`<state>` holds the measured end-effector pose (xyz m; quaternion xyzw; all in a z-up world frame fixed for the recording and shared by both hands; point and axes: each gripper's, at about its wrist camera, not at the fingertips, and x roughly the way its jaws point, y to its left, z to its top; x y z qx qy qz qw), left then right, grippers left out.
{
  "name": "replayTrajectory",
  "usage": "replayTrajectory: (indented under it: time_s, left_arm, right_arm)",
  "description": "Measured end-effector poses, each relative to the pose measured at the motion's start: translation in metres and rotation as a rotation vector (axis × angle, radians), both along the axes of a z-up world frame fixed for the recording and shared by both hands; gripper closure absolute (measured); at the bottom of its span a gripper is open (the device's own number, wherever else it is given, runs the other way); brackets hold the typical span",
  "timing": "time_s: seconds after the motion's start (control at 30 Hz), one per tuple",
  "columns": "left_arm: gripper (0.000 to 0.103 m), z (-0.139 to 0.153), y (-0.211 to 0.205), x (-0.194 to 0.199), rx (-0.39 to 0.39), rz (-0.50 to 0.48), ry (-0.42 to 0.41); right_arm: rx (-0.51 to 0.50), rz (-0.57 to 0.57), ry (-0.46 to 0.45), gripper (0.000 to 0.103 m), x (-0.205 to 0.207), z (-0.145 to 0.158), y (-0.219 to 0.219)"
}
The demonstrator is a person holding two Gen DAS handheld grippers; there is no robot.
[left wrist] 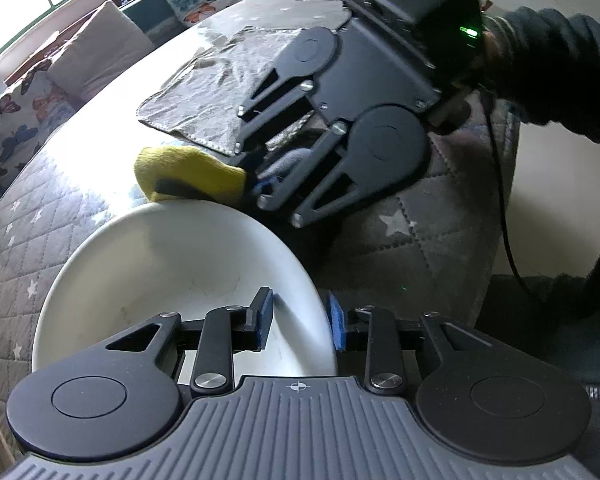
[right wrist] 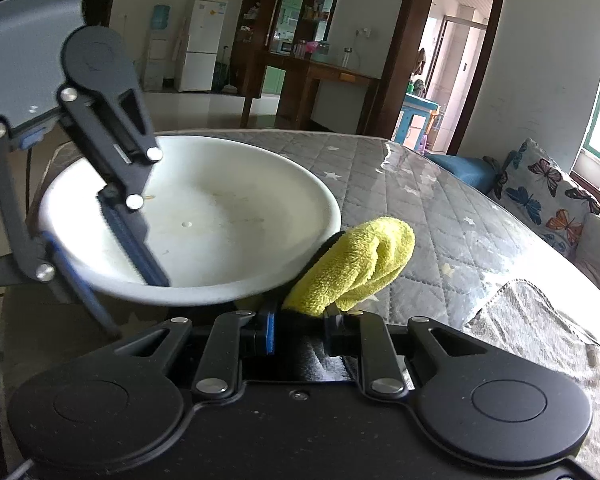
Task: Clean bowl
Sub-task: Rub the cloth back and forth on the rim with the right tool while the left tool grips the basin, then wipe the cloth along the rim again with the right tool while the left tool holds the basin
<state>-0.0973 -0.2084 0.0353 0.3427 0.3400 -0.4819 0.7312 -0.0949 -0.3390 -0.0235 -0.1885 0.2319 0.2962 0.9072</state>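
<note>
A wide white bowl point(left wrist: 172, 264) point(right wrist: 228, 216) with faint smears and specks inside rests on the quilted grey table cover point(left wrist: 412, 248). My left gripper point(left wrist: 300, 322) point(right wrist: 108, 264) straddles the bowl's near rim, one blue pad inside the wall and one outside, shut on it. My right gripper point(right wrist: 300, 320) point(left wrist: 256, 186) is shut on a folded yellow cloth point(right wrist: 356, 264) point(left wrist: 188, 174). The cloth sits just outside the bowl's rim on the side opposite my left gripper, touching or nearly touching it.
A crumpled grey towel point(left wrist: 220, 88) point(right wrist: 540, 320) lies on the table beyond the cloth. Butterfly-print cushions point(right wrist: 548, 196) line a bench along the table's far side. A dark sleeve point(left wrist: 560, 68) and a cable point(left wrist: 500, 184) run off from the right gripper.
</note>
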Motion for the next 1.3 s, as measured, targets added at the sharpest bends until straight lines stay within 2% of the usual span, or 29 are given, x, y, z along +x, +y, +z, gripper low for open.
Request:
replayTrajectory:
  time_s: [0.23, 0.6, 1.3]
  left_arm:
    - [0.069, 0.001, -0.009, 0.009, 0.001, 0.049, -0.002]
    - [0.070, 0.004, -0.014, 0.012, 0.004, 0.047, -0.005]
    - [0.072, -0.003, 0.001, -0.005, 0.020, -0.080, -0.039]
  right_arm:
    - [0.001, 0.011, 0.000, 0.080, -0.017, 0.001, 0.001]
    - [0.030, 0.040, 0.019, 0.080, -0.039, 0.003, -0.002]
    - [0.003, 0.028, 0.005, 0.081, -0.014, 0.004, 0.004]
